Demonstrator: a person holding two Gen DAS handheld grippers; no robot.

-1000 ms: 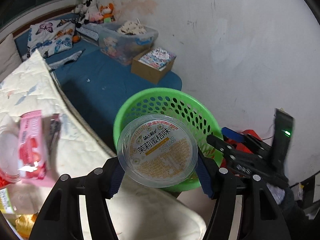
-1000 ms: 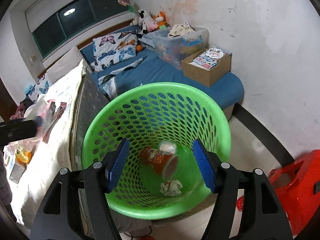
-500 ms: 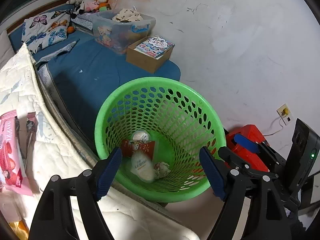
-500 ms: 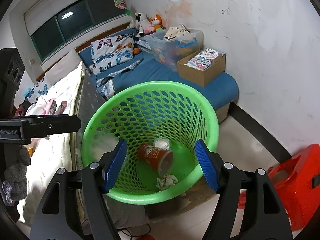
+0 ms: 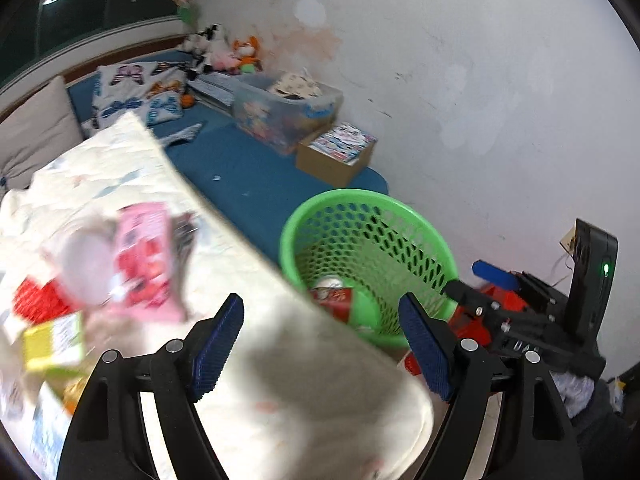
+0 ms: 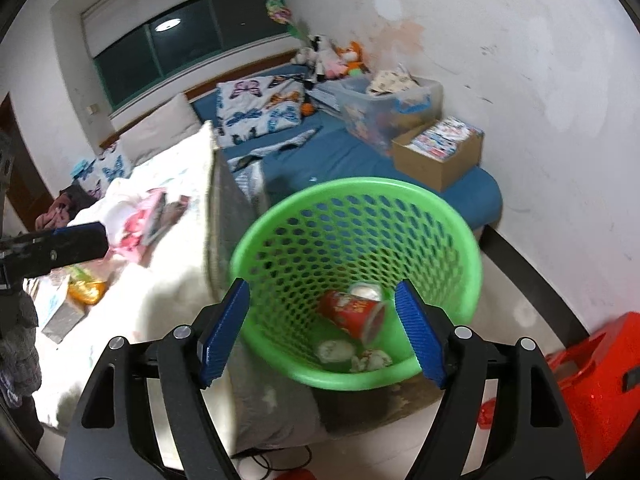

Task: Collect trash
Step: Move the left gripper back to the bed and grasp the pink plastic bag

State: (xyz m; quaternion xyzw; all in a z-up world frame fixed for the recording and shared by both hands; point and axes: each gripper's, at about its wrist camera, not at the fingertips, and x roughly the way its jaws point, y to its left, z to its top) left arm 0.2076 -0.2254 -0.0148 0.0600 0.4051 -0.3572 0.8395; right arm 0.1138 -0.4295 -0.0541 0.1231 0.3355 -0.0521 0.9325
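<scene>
The bed (image 5: 132, 184) carries the remaining litter, and the risk lies there — the pink wrapper (image 5: 146, 260), a white lid-like piece and a yellow-green carton (image 5: 54, 344) lie piled close together on the soft quilt, all blurred in the left wrist view. Closing on that heap could catch the quilt cloth or pinch two pieces at once, and a thin wrapper could slip out on the way across to the green basket (image 6: 472, 264). The basket stands on the floor just beside the mattress edge; a light piece released off-centre could land outside its rim.

The left gripper (image 5: 320, 344) has its fingers apart with nothing between them; the pink wrapper lies up and to the left of them, not yet framed. The right gripper (image 6: 324, 330) has just been opening and is likewise empty — the red paper cup (image 6: 352, 314), a small white tub and crumpled paper lie in the basket bottom, seen between its fingers but well beyond them.
</scene>
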